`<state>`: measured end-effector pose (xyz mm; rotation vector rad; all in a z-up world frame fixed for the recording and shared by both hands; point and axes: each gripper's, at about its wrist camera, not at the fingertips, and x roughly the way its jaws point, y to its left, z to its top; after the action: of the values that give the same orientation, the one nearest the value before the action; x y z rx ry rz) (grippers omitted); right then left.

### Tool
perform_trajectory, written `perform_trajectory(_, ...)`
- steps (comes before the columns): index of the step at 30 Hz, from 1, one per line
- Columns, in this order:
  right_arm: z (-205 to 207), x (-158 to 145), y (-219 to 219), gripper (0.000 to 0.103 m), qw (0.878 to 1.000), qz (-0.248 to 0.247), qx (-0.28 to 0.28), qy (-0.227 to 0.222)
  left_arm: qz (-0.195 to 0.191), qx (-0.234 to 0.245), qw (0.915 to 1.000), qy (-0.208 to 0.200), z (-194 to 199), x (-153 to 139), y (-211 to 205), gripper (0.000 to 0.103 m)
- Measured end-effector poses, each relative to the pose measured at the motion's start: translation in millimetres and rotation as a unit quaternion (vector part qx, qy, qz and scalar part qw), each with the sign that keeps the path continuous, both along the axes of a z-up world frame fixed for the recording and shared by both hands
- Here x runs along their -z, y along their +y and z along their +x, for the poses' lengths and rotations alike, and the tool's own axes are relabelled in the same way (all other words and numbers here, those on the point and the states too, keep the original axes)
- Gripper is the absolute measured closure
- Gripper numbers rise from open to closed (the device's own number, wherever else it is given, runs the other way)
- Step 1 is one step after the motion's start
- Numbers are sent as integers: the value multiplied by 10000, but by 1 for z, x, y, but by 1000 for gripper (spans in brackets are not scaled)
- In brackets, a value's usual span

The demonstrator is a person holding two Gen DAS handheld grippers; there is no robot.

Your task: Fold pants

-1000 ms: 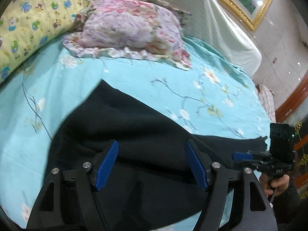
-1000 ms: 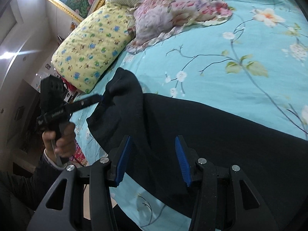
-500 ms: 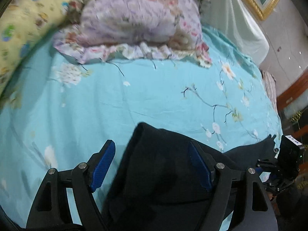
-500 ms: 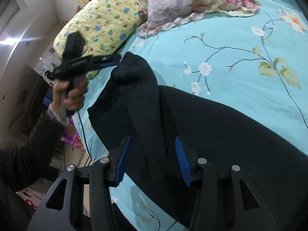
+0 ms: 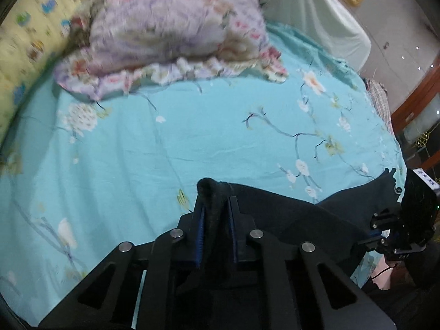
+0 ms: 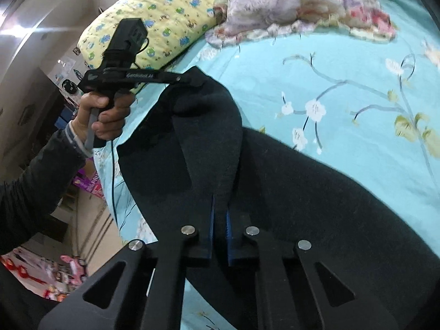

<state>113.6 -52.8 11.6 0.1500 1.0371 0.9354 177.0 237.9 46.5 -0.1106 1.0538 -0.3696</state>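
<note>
1. Two pinches hold: my left gripper [image 5: 216, 221] and right gripper [image 6: 219, 221] each clamp the black pants [image 6: 316, 192], one edge raised over the bed [image 5: 165, 148].
2. Folding looks barely begun; the fold-over and flattening remain.

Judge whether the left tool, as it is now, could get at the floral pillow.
Probably not: the left tool is shut on the black pants, so it isn't free. Open bedsheet lies between it and the floral pillow.

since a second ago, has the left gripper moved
Yes. The left gripper, now shut on the pants, has lifted and advanced toward the floral pillow, which looms larger.
</note>
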Motion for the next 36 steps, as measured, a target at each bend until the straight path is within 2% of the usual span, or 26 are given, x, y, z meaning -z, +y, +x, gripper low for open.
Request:
perform_trajectory(7,-18,-19,-1,96,9993,72,-141,-333,-280,-475,9963,-666,-63,-31,15,92)
perform_trajectory(15,-48,-15,9,96,9966,-208,-508,-615,-628,-1054,9890,-829,-132,-23,36,92)
perform_trajectory(20,-63,-12,16,96,9945,-356,-629,-757,-932,-1489,9810,-822,-156,-8,50,91)
perform_trajectory(24,-74,-7,26,96,9909,-656,-694,-945,-1062,-1821,9747,-737,-167,12,60,91)
perform_trajectory(31,-88,1,43,96,9816,-1139,-864,-1267,-1041,-2114,9696,-655,-177,31,66,91)
perform_trajectory(36,-91,3,44,96,9793,-1235,-896,-1329,-1139,-2325,9645,-527,-184,41,76,91)
